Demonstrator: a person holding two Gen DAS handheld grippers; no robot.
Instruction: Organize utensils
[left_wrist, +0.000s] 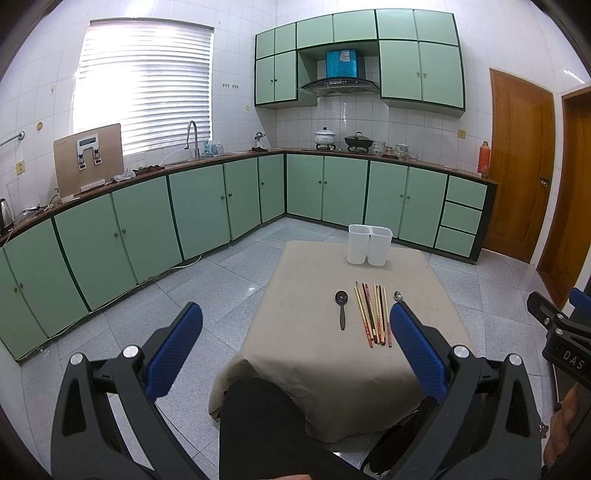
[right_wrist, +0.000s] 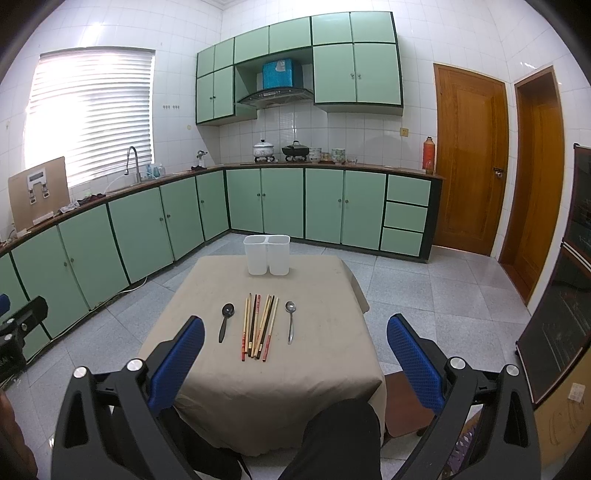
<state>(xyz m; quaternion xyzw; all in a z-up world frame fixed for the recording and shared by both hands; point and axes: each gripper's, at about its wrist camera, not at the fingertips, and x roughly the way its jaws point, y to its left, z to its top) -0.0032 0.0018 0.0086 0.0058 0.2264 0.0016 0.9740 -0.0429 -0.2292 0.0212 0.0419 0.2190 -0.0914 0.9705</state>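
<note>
Both grippers spread wide (empty), left gripper (left_wrist: 295, 334), right gripper (right_wrist: 295, 343), chopsticks (right_wrist: 259, 326) between spoons

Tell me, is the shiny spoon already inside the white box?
No, the shiny spoon lies flat on the table cloth, right of the chopsticks and well short of the white box.
</note>
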